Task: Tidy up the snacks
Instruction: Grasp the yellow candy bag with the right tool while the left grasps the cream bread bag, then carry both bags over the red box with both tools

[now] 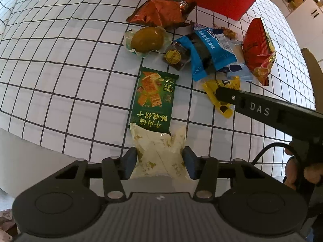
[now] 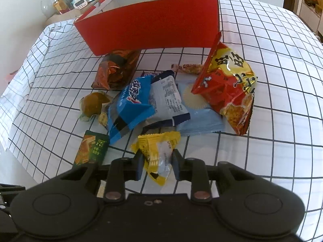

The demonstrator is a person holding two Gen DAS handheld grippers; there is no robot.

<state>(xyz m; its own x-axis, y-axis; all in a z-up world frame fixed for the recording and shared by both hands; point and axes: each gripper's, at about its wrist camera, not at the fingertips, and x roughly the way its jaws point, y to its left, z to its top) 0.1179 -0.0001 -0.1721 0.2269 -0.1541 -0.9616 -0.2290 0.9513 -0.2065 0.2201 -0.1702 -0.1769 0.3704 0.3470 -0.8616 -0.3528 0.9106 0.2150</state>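
Cream packet (image 1: 161,153), seemingly pinched by left claw (image 1: 160,161), escapes right view.

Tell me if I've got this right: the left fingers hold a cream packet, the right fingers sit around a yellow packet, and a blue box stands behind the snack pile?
Almost. The box behind the pile is red, not blue, as the right wrist view shows. The rest stands: the left gripper has its fingers on the cream packet, and the right gripper has its fingers around the yellow packet.
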